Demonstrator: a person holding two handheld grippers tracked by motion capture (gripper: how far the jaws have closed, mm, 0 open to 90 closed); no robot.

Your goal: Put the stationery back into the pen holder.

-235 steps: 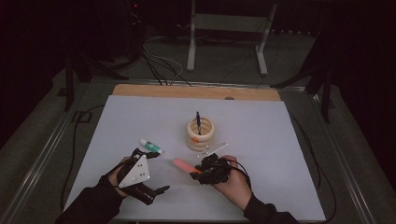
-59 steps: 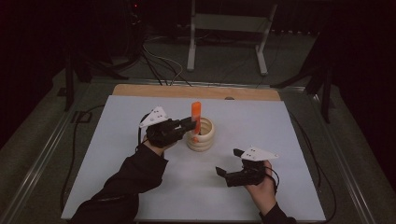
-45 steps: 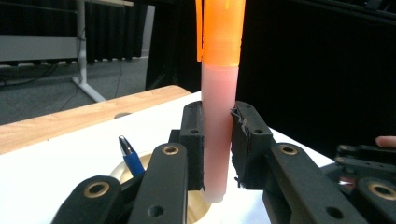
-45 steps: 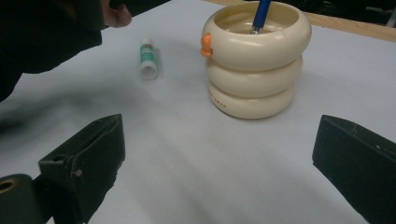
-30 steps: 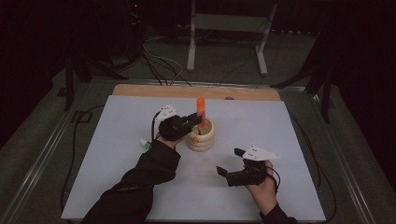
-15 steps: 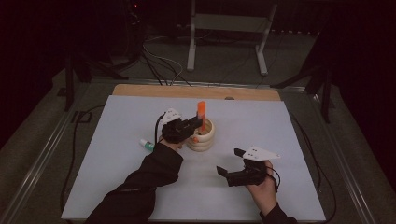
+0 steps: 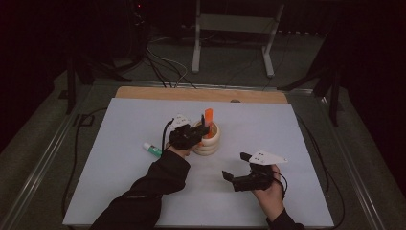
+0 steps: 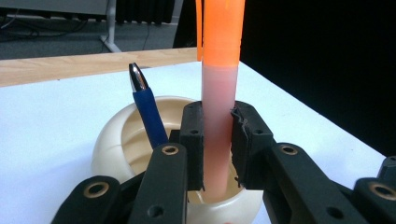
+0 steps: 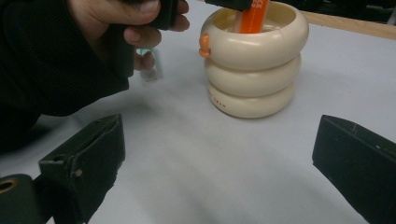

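While our left tongs (image 8: 217, 144) stay clamped on the orange highlighter (image 8: 218, 93), we have brought it down from above the cream ringed holder (image 7: 209, 139) until its lower end sits inside the rim, so letting go is what remains. It stands upright beside the blue pen (image 8: 148, 112), pale pink barrel under a bright orange cap. Our right tongs (image 9: 219, 163) rest wide apart on the worktop (image 7: 297, 134)

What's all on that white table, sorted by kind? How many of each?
Cream ringed holder: 1
Orange marker, held by the left gripper, its lower end in the holder: 1
Blue pen standing in the holder: 1
Small white and green tube lying on the table: 1
Hand-held grippers, counting the right gripper: 2
Total: 6
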